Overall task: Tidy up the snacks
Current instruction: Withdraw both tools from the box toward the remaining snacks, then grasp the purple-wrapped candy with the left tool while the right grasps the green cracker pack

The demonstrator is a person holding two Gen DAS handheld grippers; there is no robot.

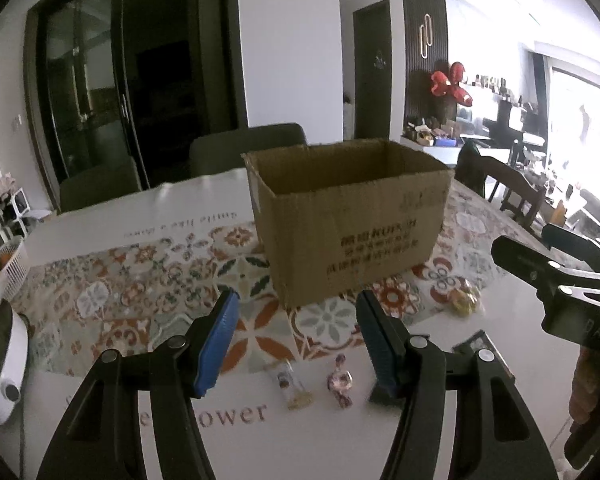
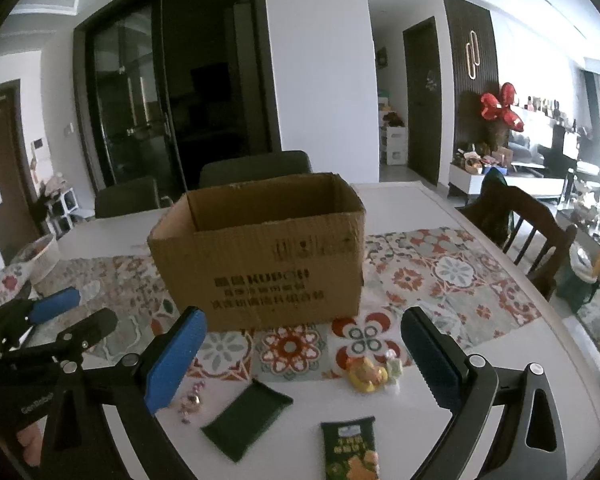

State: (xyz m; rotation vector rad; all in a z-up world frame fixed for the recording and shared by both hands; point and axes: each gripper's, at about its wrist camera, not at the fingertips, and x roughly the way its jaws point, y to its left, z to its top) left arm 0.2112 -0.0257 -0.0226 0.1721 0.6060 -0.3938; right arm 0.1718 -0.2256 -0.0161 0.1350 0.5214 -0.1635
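On the patterned table [image 1: 140, 292], an open box [image 1: 352, 216] is seen from the left tongs [image 1: 296, 344], spread wide and empty above two candies [image 1: 340, 384], while from the right tongs [image 2: 304, 360], likewise agape, unpacked packets [image 2: 350, 448] are shown, so sorting is judged barely begun.

Two wrist cams, both facing the cardboard box [image 1: 350, 220]

Left looks from nearer, right from farther back; both catch it.

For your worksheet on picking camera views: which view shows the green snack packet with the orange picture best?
The right wrist view: the green snack packet lies whole on the white table, between the open right gripper fingers. The left wrist view does not show it clearly.
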